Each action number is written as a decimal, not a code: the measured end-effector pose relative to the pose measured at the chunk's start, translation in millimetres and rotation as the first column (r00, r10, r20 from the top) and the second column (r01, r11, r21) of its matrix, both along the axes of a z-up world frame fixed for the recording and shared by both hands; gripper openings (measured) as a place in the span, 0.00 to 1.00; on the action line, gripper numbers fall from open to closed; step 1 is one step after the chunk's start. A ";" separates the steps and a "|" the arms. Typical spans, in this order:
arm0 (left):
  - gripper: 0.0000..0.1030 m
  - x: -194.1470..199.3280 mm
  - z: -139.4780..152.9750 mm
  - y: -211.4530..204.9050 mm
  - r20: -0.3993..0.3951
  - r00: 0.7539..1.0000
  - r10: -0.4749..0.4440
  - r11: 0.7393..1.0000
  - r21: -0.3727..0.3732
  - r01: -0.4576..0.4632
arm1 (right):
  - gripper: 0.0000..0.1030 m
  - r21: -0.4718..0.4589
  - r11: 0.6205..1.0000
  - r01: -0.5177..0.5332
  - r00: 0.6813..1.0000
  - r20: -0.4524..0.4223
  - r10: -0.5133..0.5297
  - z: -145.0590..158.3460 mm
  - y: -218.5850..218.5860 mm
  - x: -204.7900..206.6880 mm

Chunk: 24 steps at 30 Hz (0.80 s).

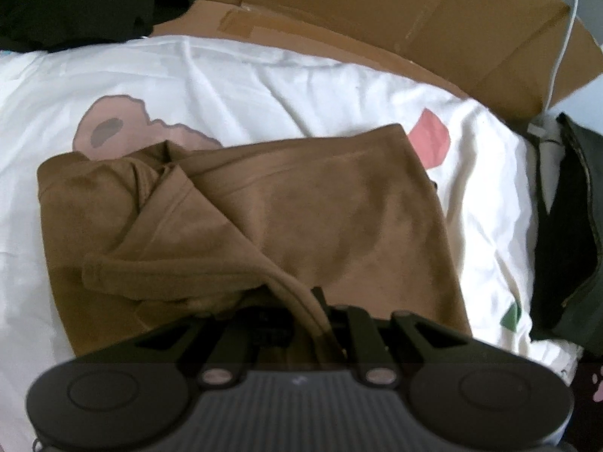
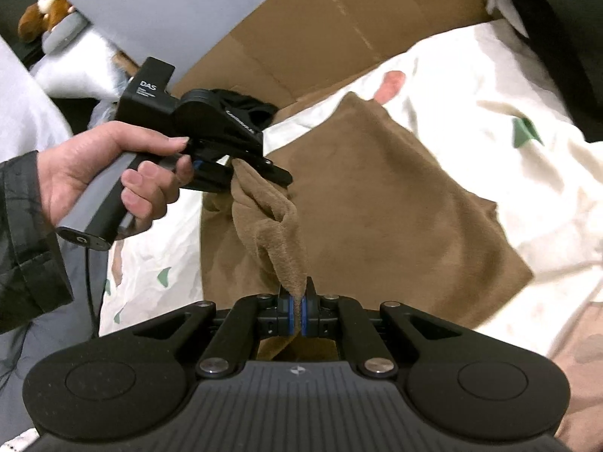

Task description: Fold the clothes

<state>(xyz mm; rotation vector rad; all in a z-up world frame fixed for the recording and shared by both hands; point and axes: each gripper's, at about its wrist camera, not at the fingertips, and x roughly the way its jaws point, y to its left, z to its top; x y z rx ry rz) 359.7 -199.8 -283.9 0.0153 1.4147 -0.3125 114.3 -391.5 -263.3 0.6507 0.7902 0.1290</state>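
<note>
Right now I am partway through a fold: both claws have the same edge of the brown garment (image 2: 377,203) pinched and lifted, with a band of cloth strung between them. My right claw (image 2: 298,310) is clamped on that hem, the fabric squeezed flat between its blue pads at the lower middle of the right wrist view. My left claw (image 2: 260,167), held in a hand (image 2: 94,173) at the left of that frame, is also closed on the cloth, which bunches and droops just below it.

The rest of the garment lies on the white printed bedsheet (image 1: 264,83), filling the centre of the left wrist view, with a flattened cardboard box (image 1: 433,11) beyond it at the top.

As I judge it, the next move is to carry the held edge across evenly and lay it down square before letting go.

The garment looks like soft, napped fleece, thick and limp, with a rolled seam. The sheet is thin and creased; the cardboard is stiff and taped.
</note>
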 end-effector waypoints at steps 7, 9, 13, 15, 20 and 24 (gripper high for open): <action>0.09 1.0 -2.4 -21.7 -0.034 0.999 -0.015 1.000 0.015 0.015 | 0.03 0.028 0.999 0.044 0.999 -0.031 -0.043 -3.9 -18.3 -6.0; 0.09 1.4 -2.5 -26.3 -0.035 0.999 -0.020 1.000 0.008 0.020 | 0.03 0.031 0.997 0.065 0.997 -0.041 -0.063 -6.0 -25.2 -5.8; 0.11 -0.2 -6.9 -43.3 -0.040 0.998 -0.048 0.998 0.033 0.049 | 0.03 0.033 0.995 0.090 0.994 -0.061 -0.088 -9.0 -34.4 -7.8; 0.14 0.2 -9.3 -48.2 -0.042 0.998 -0.052 0.997 0.050 0.054 | 0.03 0.026 0.995 0.100 0.992 -0.084 -0.097 -13.9 -37.4 -8.5; 0.23 -0.4 -9.5 -60.3 -0.036 0.997 -0.065 0.995 0.071 0.068 | 0.05 0.029 0.994 0.109 0.986 -0.133 -0.104 -20.5 -40.7 -10.0; 0.28 0.9 -8.1 -61.5 -0.045 0.997 -0.064 0.996 0.061 0.066 | 0.06 0.016 0.990 0.141 0.980 -0.144 -0.137 -18.9 -49.8 -17.4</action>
